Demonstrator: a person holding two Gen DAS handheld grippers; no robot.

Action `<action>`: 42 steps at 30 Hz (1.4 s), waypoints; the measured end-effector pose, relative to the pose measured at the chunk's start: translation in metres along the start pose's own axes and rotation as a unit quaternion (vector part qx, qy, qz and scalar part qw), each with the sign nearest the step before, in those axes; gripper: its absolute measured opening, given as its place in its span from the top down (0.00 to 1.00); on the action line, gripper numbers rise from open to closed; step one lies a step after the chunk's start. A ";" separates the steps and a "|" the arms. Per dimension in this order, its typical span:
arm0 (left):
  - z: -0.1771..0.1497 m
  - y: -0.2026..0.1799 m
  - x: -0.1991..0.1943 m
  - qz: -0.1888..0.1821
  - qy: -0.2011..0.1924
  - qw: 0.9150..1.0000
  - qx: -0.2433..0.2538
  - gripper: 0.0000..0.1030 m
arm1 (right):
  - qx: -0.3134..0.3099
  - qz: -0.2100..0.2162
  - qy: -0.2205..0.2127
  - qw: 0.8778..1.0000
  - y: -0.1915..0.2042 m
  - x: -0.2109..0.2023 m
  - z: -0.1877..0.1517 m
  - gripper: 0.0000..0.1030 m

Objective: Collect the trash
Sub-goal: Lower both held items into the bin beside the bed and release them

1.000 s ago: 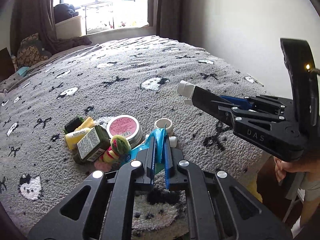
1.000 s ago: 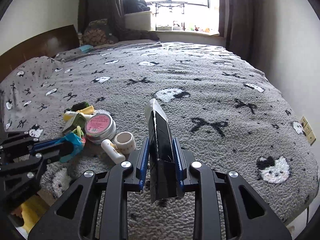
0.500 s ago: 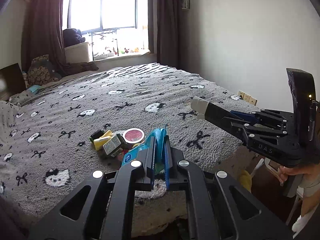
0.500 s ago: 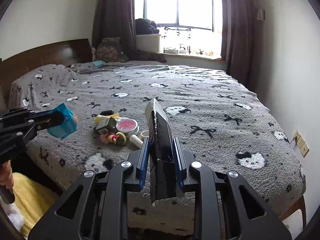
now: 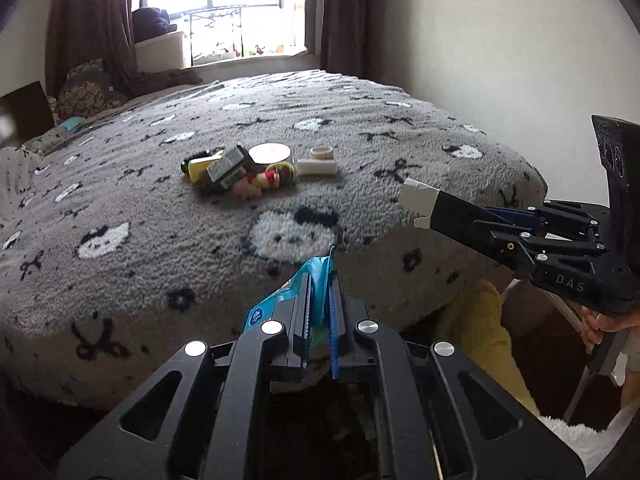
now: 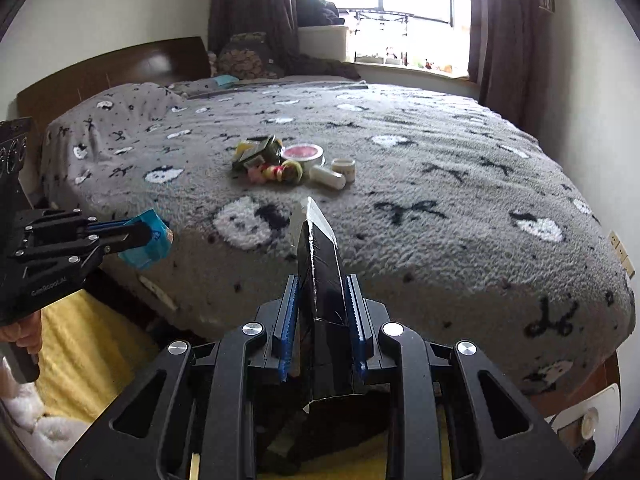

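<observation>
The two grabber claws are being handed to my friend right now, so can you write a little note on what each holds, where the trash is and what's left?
Left gripper: shut on a crumpled blue plastic wrapper, held off the near edge of the bed.
Right gripper: shut on a flattened black carton with a white end, also past the bed edge.
On the grey patterned bedspread: a pile remains, with a round pink-lidded tin, a white tube, a small white jar, yellow and green packets and a small colourful toy.
Done: two pieces picked up.
Left: drop both; no bin is in view. Then probably clear the pile.
</observation>
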State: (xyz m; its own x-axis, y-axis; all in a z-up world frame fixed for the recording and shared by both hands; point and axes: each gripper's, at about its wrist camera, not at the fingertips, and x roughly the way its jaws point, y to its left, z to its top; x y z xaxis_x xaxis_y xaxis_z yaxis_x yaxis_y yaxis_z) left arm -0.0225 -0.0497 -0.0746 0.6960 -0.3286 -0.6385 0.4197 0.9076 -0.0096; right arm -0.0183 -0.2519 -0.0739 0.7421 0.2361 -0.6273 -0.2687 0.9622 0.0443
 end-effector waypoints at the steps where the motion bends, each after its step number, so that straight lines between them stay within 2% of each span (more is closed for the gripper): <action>1: -0.007 0.001 0.003 -0.001 0.008 1.000 -0.003 0.94 | 0.002 0.004 0.011 1.000 0.001 0.004 -0.006 0.76; 10: -0.068 0.003 0.043 -0.013 0.096 0.995 -0.025 0.94 | 0.009 0.035 0.085 0.996 0.017 0.038 -0.049 0.76; 20: -0.108 0.009 0.081 -0.035 0.163 0.985 -0.050 0.94 | 0.032 0.064 0.160 0.985 0.025 0.080 -0.086 0.76; 26: -0.124 0.017 0.106 -0.058 0.205 0.974 -0.073 0.94 | 0.056 0.080 0.215 0.972 0.022 0.107 -0.109 0.76; 32: -0.138 0.011 0.133 -0.085 0.257 0.960 -0.066 0.94 | 0.064 0.085 0.258 0.960 0.023 0.126 -0.125 0.76; 37: -0.148 0.004 0.146 -0.094 0.283 0.953 -0.058 0.93 | 0.071 0.075 0.274 0.956 0.022 0.134 -0.132 0.76; 42: -0.150 0.003 0.149 -0.087 0.288 0.952 -0.060 0.89 | 0.075 0.071 0.274 0.956 0.026 0.137 -0.130 0.70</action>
State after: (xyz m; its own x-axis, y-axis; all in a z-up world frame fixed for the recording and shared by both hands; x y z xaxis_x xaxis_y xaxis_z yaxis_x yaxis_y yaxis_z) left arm -0.0057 -0.0569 -0.2852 0.1725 -0.3098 -0.9350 0.4050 0.8876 -0.2194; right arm -0.0038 -0.2120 -0.2598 0.2602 0.2985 -0.9182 -0.2207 0.9442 0.2444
